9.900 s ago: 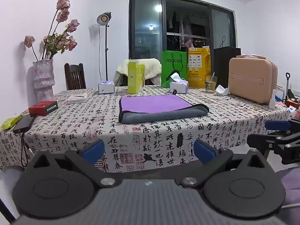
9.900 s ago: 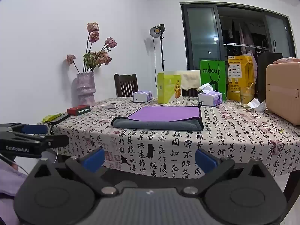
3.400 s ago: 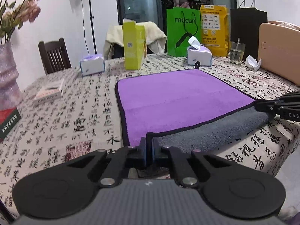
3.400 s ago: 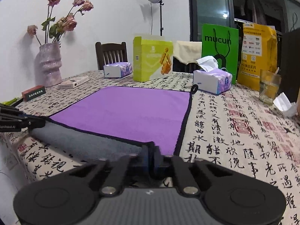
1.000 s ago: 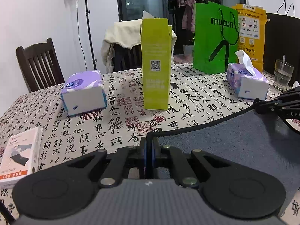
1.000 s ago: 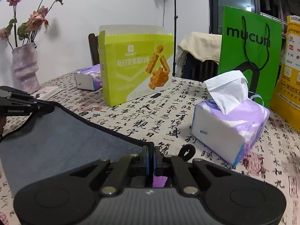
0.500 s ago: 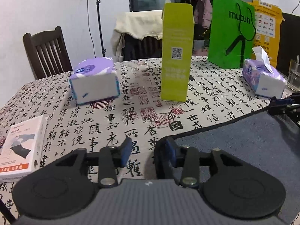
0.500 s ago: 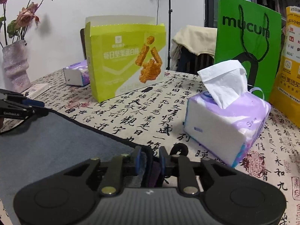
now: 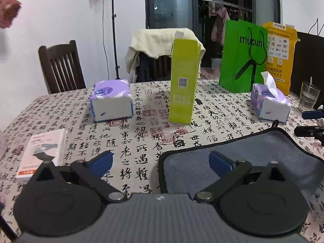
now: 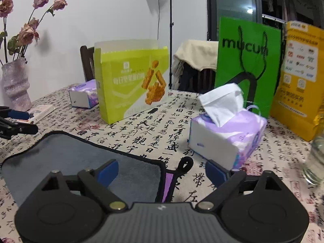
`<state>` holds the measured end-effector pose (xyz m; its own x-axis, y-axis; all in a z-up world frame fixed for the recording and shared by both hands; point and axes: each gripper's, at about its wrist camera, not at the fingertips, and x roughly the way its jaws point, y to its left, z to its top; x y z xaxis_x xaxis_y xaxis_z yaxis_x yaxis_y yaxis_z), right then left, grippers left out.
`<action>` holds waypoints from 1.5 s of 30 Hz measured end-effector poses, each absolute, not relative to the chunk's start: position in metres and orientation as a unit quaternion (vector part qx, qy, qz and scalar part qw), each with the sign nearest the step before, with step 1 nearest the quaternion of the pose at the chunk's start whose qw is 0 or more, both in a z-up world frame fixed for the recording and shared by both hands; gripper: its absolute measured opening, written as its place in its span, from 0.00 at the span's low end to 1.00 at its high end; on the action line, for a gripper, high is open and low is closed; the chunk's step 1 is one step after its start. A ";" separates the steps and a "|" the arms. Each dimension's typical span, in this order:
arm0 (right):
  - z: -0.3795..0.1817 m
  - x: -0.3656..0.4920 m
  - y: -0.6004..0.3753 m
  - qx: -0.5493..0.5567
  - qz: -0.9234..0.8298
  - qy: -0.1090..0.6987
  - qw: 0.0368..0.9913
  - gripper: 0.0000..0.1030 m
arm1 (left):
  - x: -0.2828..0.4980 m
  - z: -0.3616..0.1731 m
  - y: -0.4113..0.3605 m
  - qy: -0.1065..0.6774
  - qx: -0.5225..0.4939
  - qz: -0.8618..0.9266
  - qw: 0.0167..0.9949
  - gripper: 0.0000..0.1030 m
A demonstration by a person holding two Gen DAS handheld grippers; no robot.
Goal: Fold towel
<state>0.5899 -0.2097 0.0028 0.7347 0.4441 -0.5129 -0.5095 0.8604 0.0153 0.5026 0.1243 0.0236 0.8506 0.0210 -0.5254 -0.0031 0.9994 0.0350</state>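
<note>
Towel [image 9: 253,156] lies folded, grey side up w/ black trim, on tablecloth [image 9: 131,141] in lower right of left wrist view; purple strip shows at its corner. Left gripper [image 9: 161,162] jaws spread wide, holding nothing. Right gripper [image 10: 161,172] likewise spread, empty, straddling towel's corner. Tissue box [image 10: 226,139] centre-right, lime box [image 10: 131,81] upper centre.

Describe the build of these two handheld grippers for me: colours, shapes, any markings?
Both match. The left gripper and right gripper have matte black bodies with two round discs, a ribbed grey centre panel with a small white mark, silver pivot screws on angled black links, and blue pads on the jaws. No cables or sleeves show.
</note>
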 end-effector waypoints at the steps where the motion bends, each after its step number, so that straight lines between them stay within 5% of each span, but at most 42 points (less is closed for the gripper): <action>1: 0.006 0.584 -0.211 -0.063 0.254 0.254 0.931 0.92 | 0.497 0.026 0.123 0.273 0.018 0.007 0.962 1.00; 19: 0.047 0.460 -0.233 -0.061 0.245 0.213 0.944 0.99 | 0.375 0.069 0.086 0.232 0.026 0.006 0.972 1.00; 45: 0.050 0.271 -0.240 -0.056 0.263 0.171 0.948 1.00 | 0.201 0.053 0.049 0.191 0.036 0.005 0.981 1.00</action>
<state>0.2707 -0.2399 0.0496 0.8026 0.4799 -0.3542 -0.5181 0.8552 -0.0155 0.2012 0.0488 0.0530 0.9266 0.0234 -0.3753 0.0041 0.9974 0.0724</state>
